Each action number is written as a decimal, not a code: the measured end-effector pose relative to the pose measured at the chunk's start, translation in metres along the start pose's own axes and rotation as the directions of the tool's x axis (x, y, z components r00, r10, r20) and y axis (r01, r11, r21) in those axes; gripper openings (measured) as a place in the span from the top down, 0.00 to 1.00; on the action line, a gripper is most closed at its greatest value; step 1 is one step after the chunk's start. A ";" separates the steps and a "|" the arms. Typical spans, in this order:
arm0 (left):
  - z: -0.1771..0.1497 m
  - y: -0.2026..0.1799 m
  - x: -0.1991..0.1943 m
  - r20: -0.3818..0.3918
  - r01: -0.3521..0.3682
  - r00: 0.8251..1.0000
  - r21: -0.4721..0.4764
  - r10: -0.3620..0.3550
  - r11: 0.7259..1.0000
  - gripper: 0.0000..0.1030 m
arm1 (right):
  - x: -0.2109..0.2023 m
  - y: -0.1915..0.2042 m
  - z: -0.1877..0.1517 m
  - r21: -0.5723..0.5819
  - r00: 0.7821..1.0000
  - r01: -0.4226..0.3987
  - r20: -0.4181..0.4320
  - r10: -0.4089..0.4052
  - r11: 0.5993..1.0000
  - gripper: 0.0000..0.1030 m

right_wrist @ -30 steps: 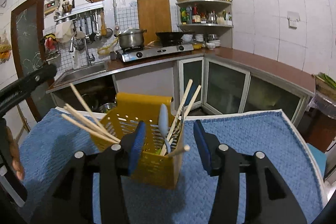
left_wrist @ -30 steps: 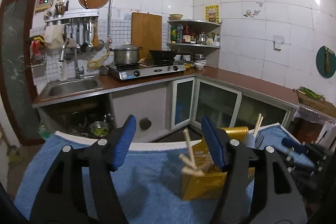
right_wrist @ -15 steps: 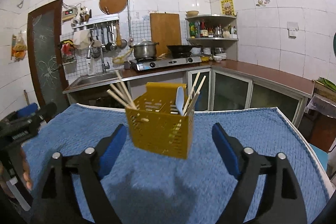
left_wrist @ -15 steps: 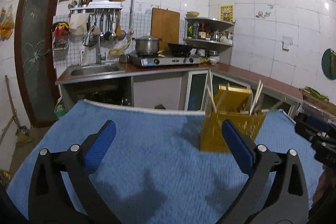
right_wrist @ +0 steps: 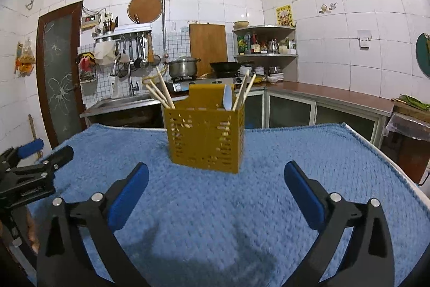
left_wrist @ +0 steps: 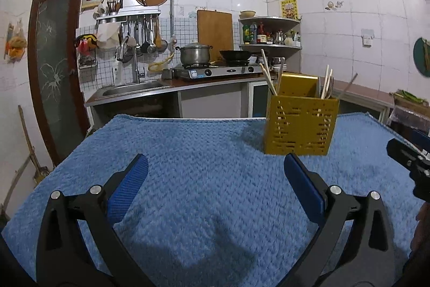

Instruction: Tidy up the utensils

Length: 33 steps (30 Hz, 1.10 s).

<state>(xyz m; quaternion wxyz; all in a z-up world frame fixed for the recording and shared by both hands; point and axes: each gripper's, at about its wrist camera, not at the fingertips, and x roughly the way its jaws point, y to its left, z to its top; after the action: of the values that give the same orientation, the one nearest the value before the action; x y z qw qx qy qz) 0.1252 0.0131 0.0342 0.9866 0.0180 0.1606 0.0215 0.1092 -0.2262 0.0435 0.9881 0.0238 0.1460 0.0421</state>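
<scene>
A yellow perforated utensil holder (right_wrist: 205, 140) stands upright on the blue towel (right_wrist: 215, 206). It holds several wooden chopsticks (right_wrist: 161, 93) and a pale blue spoon (right_wrist: 227, 101). In the left wrist view the holder (left_wrist: 299, 125) stands ahead to the right. My left gripper (left_wrist: 215, 179) is open and empty, low over the towel (left_wrist: 188, 166). My right gripper (right_wrist: 215, 182) is open and empty, just in front of the holder. The left gripper's body (right_wrist: 29, 174) shows at the left edge of the right wrist view.
Behind the table runs a kitchen counter with a sink (left_wrist: 134, 89), a gas stove with a pot (left_wrist: 194, 54) and a wok (left_wrist: 235, 54). A corner shelf with bottles (left_wrist: 268, 34) is at the back. The towel's right edge (right_wrist: 376, 149) drops off.
Both grippers have pulled back from the holder and opened wide. The holder, which was close between the fingers, now stands free farther away on the towel.
</scene>
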 end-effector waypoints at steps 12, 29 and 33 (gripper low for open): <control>-0.014 -0.005 0.004 0.018 0.020 1.000 0.004 -0.020 1.000 0.05 | 0.001 -0.003 -0.017 -0.006 0.999 0.037 0.017 -0.037 0.999 0.04; -0.014 -0.006 -0.001 0.032 0.031 0.999 0.004 -0.032 0.999 0.05 | -0.001 -0.005 -0.018 0.009 0.999 0.049 0.024 -0.049 0.999 0.04; -0.014 -0.006 -0.002 0.036 0.025 0.999 0.008 -0.025 1.000 0.05 | -0.001 -0.005 -0.018 0.010 0.999 0.049 0.024 -0.049 0.999 0.04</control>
<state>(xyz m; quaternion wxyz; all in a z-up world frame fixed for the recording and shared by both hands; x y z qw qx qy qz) 0.1187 0.0075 0.0216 0.9895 0.0201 0.1429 0.0081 0.1030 -0.2310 0.0260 0.9904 0.0251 0.1349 0.0169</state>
